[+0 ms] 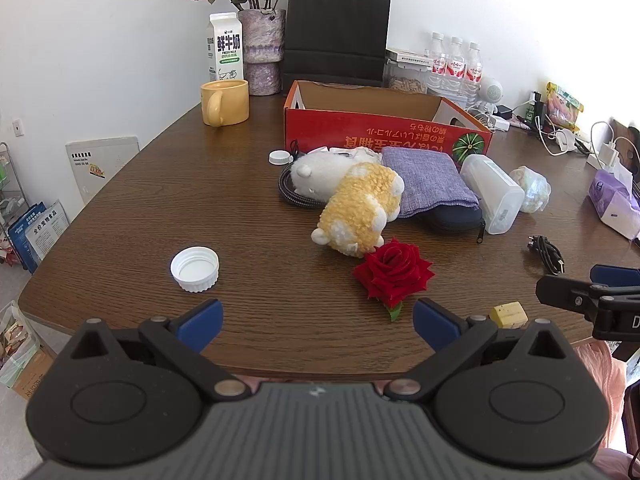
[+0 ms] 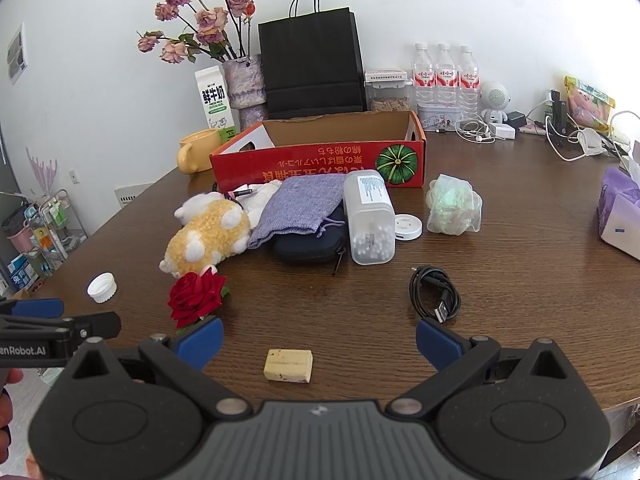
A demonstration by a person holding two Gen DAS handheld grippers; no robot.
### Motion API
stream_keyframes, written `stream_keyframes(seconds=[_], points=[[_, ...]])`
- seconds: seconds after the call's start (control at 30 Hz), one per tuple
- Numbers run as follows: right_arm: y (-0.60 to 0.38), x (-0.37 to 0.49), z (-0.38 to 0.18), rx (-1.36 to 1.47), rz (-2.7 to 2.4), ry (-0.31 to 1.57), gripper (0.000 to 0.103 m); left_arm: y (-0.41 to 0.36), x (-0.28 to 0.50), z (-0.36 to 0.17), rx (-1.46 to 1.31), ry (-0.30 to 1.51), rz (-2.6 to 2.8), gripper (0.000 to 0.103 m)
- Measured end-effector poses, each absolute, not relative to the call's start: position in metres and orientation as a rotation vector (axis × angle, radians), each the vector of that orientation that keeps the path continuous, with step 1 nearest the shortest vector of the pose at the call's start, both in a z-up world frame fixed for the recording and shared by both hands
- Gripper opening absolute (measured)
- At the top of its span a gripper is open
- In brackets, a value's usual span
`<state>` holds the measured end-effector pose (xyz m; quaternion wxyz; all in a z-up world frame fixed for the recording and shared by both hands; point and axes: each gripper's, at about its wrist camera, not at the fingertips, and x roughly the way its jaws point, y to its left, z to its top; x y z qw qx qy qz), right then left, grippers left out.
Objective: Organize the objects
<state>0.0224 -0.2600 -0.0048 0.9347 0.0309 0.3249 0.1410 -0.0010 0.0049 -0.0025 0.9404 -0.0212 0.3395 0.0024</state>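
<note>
Wood-grain table (image 1: 160, 200); fuzzy plush (image 1: 360, 208), ribbed cap (image 1: 195, 269).

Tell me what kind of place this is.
Probably a home or small office room used as a work table: a wooden table against a white wall, cluttered with a milk carton, a vase of dried roses, plush toys and charging cables.

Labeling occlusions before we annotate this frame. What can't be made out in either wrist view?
- Red cardboard box: floor of its interior hidden by its front wall, both views.
- Dark zip pouch: mostly covered by the purple cloth bag.
- White plush toy: half hidden behind the yellow plush toy, both views.
- Left gripper and right gripper: both open, empty.
- Right-edge purple tissue pack: cut off by the frame.
</note>
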Motion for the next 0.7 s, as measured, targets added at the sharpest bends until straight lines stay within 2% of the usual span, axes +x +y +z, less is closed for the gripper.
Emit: stream_keyframes(seconds=[0.7], points=[[-0.2581,0.0229,-0.004,0.063,0.289,0.666,0.103,0.0055,-0.0006,-0.0045,-0.044,0.697,0.005,0.103]])
